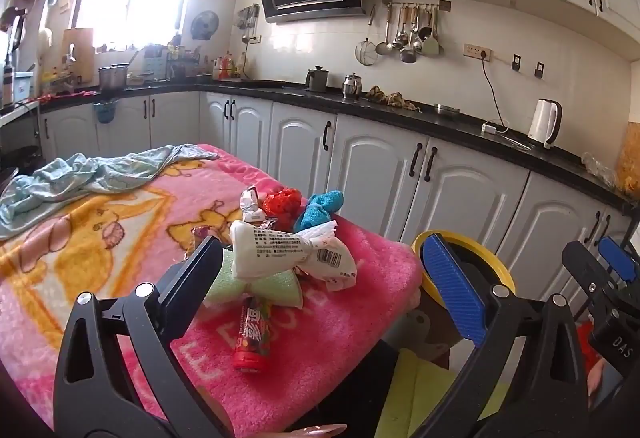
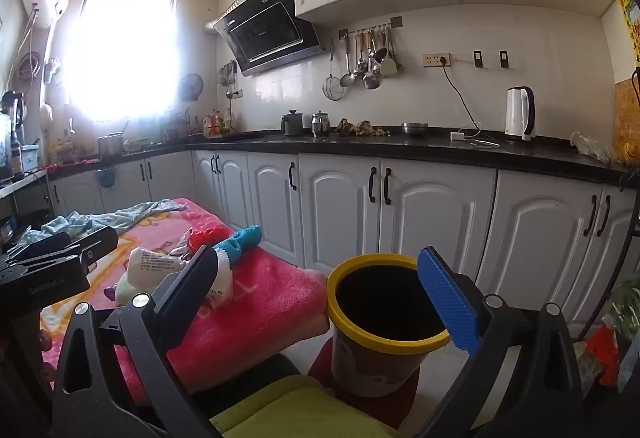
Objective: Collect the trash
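Note:
A pile of trash lies on the pink blanket [image 1: 120, 238]: a twisted white wrapper [image 1: 292, 250], a red tube wrapper [image 1: 254, 334], a green sponge [image 1: 240, 288], a red scrubber [image 1: 282, 204] and a blue cloth [image 1: 322, 210]. My left gripper [image 1: 324, 274] is open and empty, just above and in front of the pile. A yellow-rimmed bin [image 2: 384, 314] stands off the blanket's right edge. My right gripper [image 2: 324, 290] is open and empty, over the bin's near rim. The white wrapper also shows in the right wrist view [image 2: 156, 268].
A crumpled light-blue cloth [image 1: 80, 178] lies at the blanket's far end. White cabinets [image 2: 440, 218] under a black counter [image 2: 440, 150] run behind. A white kettle [image 2: 520, 114] stands on the counter. A yellow-green cushion [image 2: 296, 410] is below the grippers.

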Tool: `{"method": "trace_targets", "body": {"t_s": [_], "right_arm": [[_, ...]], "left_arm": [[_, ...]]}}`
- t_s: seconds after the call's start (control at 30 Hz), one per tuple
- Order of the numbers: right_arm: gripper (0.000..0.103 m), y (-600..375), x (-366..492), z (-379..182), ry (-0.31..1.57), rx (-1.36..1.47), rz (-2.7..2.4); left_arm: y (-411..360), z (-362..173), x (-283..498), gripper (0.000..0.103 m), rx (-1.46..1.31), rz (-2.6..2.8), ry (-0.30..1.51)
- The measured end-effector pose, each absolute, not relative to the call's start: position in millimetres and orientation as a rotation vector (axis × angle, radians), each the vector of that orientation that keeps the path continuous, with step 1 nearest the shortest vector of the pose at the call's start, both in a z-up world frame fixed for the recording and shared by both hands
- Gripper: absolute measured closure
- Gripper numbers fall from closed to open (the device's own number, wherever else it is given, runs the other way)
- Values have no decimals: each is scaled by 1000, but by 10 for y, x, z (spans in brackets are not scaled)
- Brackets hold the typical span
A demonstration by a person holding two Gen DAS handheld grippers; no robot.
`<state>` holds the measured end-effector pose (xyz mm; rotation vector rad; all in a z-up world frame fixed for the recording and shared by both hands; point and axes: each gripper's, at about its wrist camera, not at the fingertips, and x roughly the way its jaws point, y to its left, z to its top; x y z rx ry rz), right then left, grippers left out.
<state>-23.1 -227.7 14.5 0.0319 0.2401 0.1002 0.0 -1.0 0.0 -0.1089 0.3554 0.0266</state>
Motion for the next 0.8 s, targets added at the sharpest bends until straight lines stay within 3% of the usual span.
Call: {"method": "trace_targets", "body": {"t_s": [0.8], "right_arm": [[6,-2265,-220,119,246,31,101]], "left_arm": [[-34,-22,-3,11,-118,28,360]]}}
